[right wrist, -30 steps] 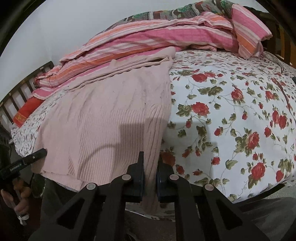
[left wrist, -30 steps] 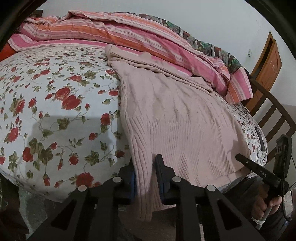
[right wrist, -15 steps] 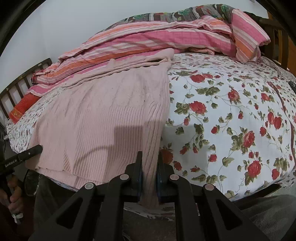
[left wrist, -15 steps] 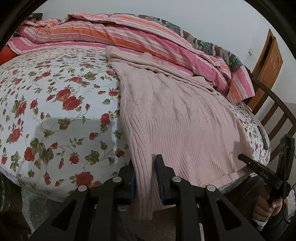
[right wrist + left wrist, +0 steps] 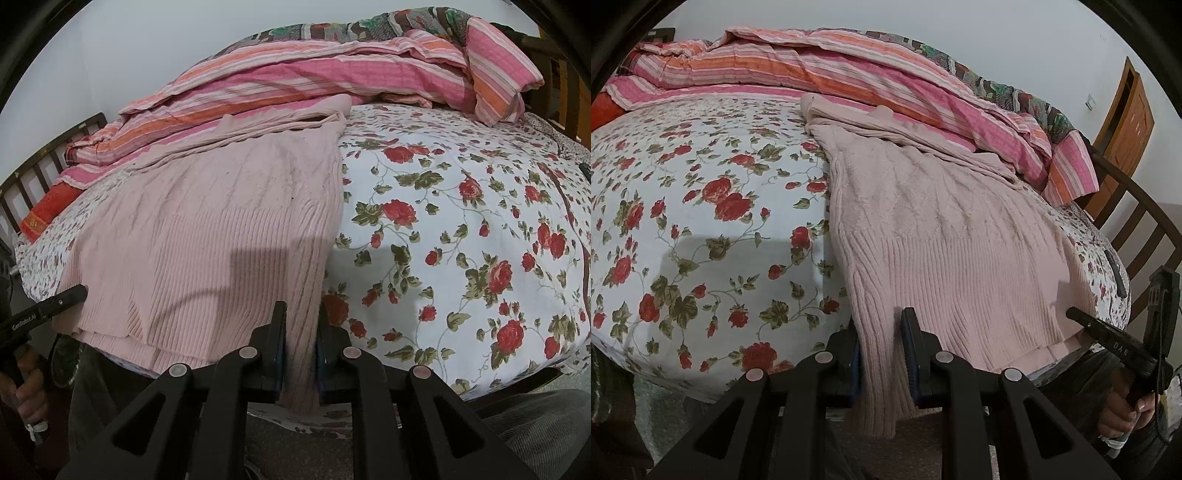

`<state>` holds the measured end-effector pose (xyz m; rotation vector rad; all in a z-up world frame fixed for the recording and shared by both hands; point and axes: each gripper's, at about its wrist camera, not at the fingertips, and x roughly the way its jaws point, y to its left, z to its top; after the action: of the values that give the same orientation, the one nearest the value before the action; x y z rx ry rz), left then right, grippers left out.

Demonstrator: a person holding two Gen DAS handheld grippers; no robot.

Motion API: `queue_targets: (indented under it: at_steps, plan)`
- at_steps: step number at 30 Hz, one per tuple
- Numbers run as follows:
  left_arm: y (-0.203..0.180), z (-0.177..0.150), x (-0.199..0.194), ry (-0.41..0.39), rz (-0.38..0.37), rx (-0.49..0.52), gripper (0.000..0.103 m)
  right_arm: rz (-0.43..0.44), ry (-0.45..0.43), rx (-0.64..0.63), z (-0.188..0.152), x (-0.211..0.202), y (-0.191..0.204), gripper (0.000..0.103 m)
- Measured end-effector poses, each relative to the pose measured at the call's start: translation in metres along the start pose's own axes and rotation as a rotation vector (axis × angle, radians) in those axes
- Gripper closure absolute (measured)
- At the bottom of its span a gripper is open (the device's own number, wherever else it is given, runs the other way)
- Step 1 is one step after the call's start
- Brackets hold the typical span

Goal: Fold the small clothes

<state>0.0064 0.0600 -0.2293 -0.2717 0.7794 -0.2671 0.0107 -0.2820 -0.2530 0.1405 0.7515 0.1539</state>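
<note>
A pale pink knit sweater (image 5: 942,229) lies flat on the bed, its ribbed hem hanging over the near edge. It also shows in the right wrist view (image 5: 207,236). My left gripper (image 5: 881,332) is shut on the hem's left corner. My right gripper (image 5: 300,325) is shut on the hem's right corner. Each gripper shows at the edge of the other's view: the right one (image 5: 1108,332), the left one (image 5: 48,306). The sweater's sleeves lie bunched at the far end against the quilt.
The bed has a white sheet with red roses (image 5: 701,221). A pink and orange striped quilt (image 5: 849,74) is piled along the far side. A wooden bed rail (image 5: 1137,214) and a brown door (image 5: 1126,122) stand at the right. A dark remote (image 5: 1115,269) lies on the sheet.
Both grippers have stayed shut on the hem corners. The views have shifted slightly, with the bed seen a little lower and closer. The sweater has barely moved.
</note>
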Motion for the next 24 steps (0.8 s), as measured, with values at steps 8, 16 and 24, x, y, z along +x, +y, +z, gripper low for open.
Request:
queue_targets:
  at_steps: [8, 16, 24]
  plan:
    - [-0.0016, -0.0012, -0.0013, -0.003, 0.002, 0.013, 0.081, -0.002, -0.003, -0.007, -0.0002, -0.0002, 0.0001, 0.089]
    - [-0.0016, -0.0026, -0.0030, -0.003, -0.042, 0.011, 0.069, 0.012, -0.005, -0.010, -0.0006, -0.0003, -0.0041, 0.088]
    - [-0.0011, -0.0049, -0.0044, -0.007, -0.056, -0.005, 0.068, 0.013, -0.006, -0.009, -0.0016, -0.0011, -0.0030, 0.087]
